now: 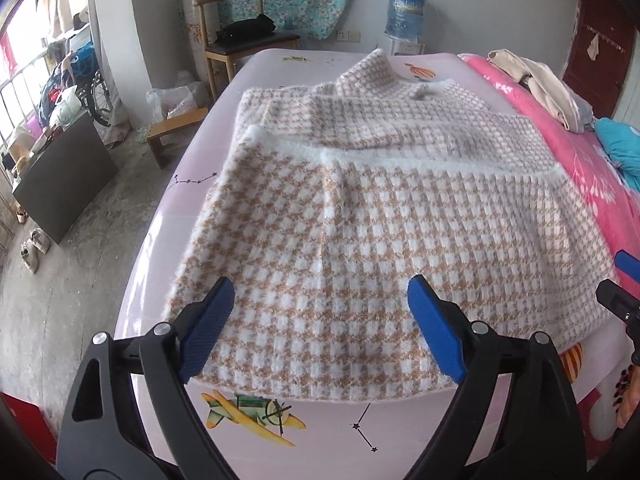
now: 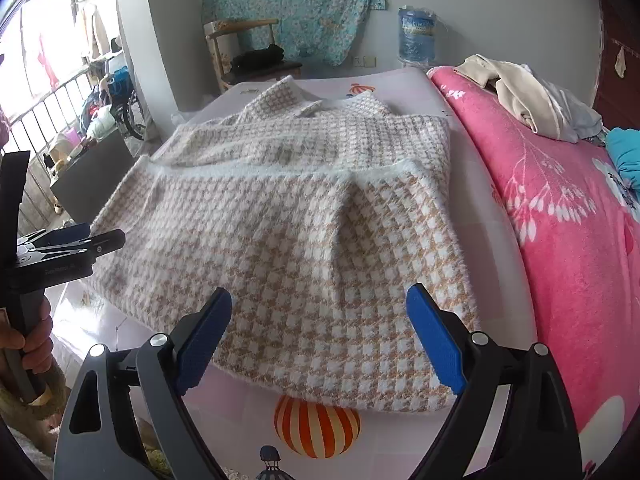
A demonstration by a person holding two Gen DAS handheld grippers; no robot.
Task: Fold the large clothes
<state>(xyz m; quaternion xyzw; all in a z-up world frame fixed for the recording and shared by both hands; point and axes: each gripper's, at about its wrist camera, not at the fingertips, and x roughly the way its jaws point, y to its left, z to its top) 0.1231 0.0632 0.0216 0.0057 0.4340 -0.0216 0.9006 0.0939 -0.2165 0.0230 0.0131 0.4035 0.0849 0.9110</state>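
A large tan-and-white houndstooth garment (image 1: 360, 216) lies partly folded on a pale pink bed sheet (image 1: 320, 432); its near half is doubled over the far half, with a white fuzzy edge across the middle. It also shows in the right wrist view (image 2: 304, 232). My left gripper (image 1: 320, 308) is open and empty, just above the garment's near hem. My right gripper (image 2: 320, 316) is open and empty, over the near right corner of the garment. The right gripper shows at the right edge of the left wrist view (image 1: 620, 284); the left gripper shows at the left of the right wrist view (image 2: 80, 240).
A pink floral blanket (image 2: 568, 216) lies along the right side of the bed, with a pile of beige clothes (image 2: 520, 92) and a teal item (image 2: 624, 152) on it. A wooden chair (image 1: 240, 36), a water bottle (image 1: 406, 10) and floor clutter (image 1: 72, 92) stand beyond and left.
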